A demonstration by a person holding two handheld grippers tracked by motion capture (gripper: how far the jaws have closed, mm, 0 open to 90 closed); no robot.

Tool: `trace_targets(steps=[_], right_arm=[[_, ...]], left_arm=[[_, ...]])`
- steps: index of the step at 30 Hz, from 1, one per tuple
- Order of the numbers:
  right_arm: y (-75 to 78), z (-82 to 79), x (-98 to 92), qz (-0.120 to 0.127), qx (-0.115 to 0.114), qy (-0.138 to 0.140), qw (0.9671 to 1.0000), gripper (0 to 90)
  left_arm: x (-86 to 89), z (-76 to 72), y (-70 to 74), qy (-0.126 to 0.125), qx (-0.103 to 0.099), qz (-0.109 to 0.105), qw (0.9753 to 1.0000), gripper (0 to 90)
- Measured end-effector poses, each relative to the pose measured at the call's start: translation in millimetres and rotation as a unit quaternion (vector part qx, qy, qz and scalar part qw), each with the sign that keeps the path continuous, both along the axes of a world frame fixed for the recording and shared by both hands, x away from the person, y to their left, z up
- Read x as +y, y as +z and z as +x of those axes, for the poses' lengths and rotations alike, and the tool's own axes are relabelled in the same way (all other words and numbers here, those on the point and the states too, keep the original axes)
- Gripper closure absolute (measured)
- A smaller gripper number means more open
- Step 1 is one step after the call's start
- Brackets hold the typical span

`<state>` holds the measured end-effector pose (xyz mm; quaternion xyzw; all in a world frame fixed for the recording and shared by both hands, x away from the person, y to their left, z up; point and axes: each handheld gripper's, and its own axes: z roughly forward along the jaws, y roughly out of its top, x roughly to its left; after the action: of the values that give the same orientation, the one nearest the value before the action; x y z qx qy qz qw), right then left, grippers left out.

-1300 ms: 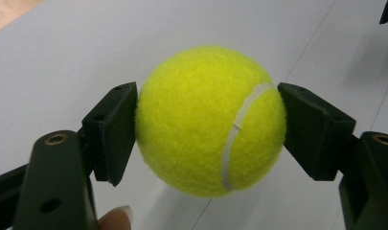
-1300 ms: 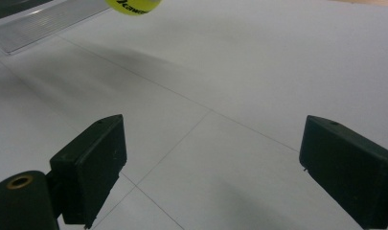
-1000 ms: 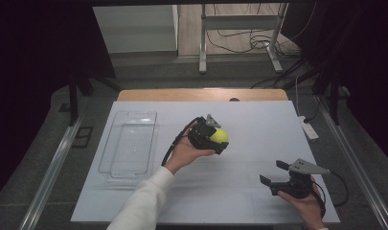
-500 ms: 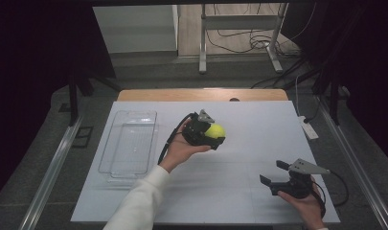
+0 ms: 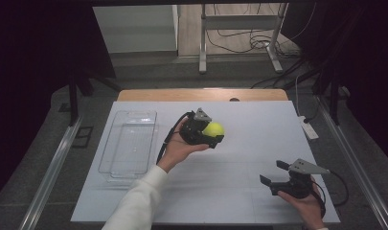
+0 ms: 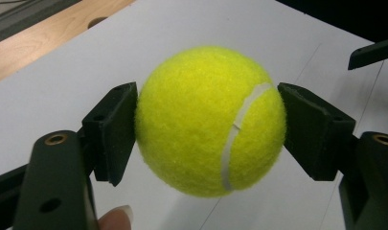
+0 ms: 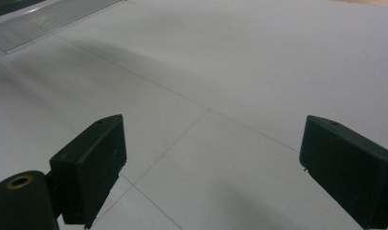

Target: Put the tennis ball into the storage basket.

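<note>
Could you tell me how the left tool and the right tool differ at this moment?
The left tool is shut on the tennis ball, while the right tool is open with nothing between its jaws. In the high view the left tool sits mid-table beside the clear tray; the right tool is near the front right corner. Both have black jaws.

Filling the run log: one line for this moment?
left gripper: shut on tennis ball | right gripper: open | tray: empty

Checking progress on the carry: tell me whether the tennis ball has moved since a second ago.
Yes. The tennis ball, held in the left gripper, has shifted slightly left toward the clear tray.
</note>
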<state>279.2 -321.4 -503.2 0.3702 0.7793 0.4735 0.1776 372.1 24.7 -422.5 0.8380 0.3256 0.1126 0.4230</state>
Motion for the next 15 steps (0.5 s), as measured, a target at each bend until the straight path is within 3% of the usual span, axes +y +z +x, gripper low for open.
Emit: trace_targets(steps=[15], right_arm=[[0.5,-0.1,0.2,0.002,0.0,-0.001,1.0,9.0]], left_arm=[[14.8,-4.8,12.0,0.003,-0.013,-0.025,0.9996,26.5]])
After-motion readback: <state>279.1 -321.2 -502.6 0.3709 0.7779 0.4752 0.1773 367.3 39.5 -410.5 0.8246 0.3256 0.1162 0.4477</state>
